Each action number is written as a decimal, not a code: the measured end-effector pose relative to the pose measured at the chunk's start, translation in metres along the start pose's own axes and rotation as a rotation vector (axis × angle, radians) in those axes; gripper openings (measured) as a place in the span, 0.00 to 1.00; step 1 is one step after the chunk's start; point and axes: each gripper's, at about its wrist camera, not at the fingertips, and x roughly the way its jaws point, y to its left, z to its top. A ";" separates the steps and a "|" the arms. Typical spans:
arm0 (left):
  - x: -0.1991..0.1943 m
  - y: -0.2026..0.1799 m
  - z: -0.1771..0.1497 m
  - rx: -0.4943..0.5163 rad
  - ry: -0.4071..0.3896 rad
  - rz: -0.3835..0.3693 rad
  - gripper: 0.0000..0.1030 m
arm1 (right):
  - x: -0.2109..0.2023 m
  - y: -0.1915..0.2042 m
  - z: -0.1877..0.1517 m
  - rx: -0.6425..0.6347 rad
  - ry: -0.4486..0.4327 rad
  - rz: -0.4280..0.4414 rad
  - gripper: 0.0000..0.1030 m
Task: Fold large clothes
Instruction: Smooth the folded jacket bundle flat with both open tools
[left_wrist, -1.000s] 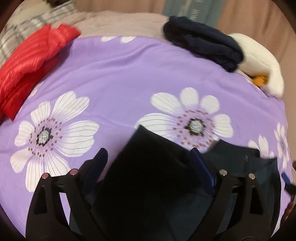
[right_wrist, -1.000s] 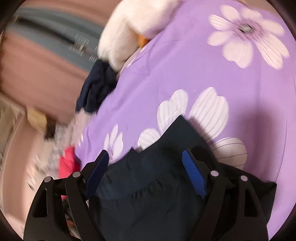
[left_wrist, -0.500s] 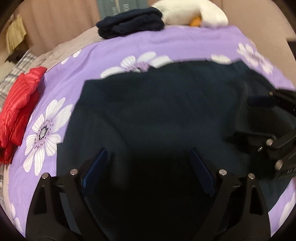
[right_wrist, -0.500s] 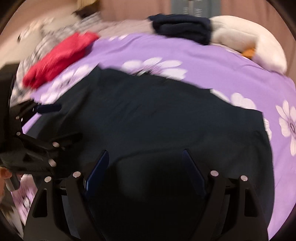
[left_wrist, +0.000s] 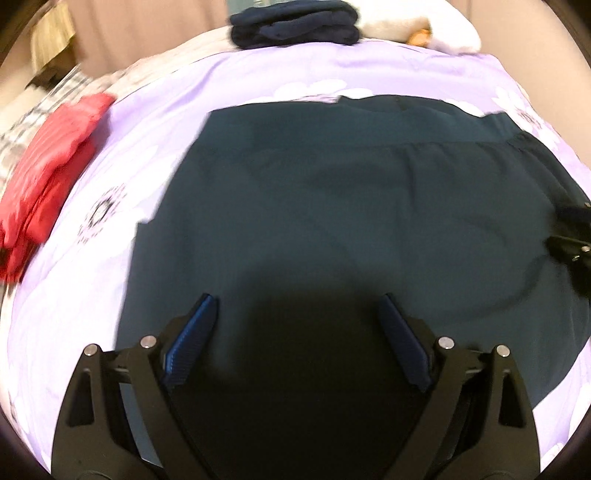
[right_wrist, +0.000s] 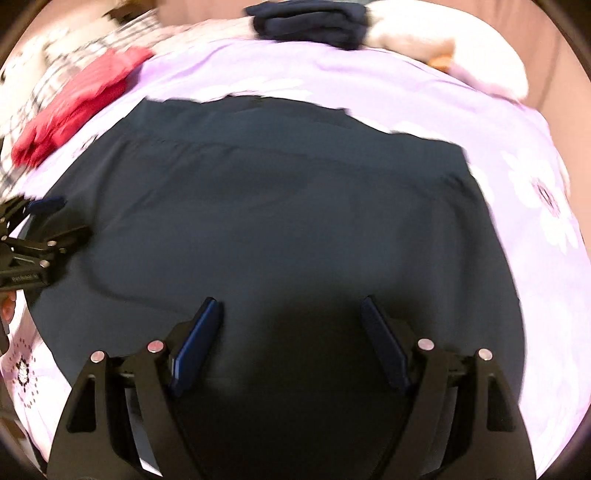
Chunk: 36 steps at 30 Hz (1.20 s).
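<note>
left wrist view: dark garment spread on a purple floral bedsheet, left gripper spread wide, nothing pinched. right gripper likewise agape over the cloth; red jacket & folded navy pile at the far edge, beige wall behind.

No legible text, label, brand, number or sign in either view. Left gripper, seen at the left edge of the right wrist view, carries a short pale marking on its black body; too small and blurred to read. Dark garment shows no readable tag or print. Purple sheet bears only flower patterns, no lettering. Both views are motion-blurred.
</note>
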 end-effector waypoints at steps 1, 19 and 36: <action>-0.001 0.007 -0.002 -0.018 0.001 -0.004 0.89 | -0.003 -0.004 -0.002 0.015 -0.002 -0.004 0.77; -0.078 -0.032 -0.034 0.112 -0.179 -0.017 0.89 | -0.065 0.049 -0.017 0.054 -0.152 0.024 0.78; -0.045 -0.029 -0.078 0.125 -0.109 -0.033 0.91 | -0.049 0.060 -0.058 0.001 -0.086 -0.029 0.78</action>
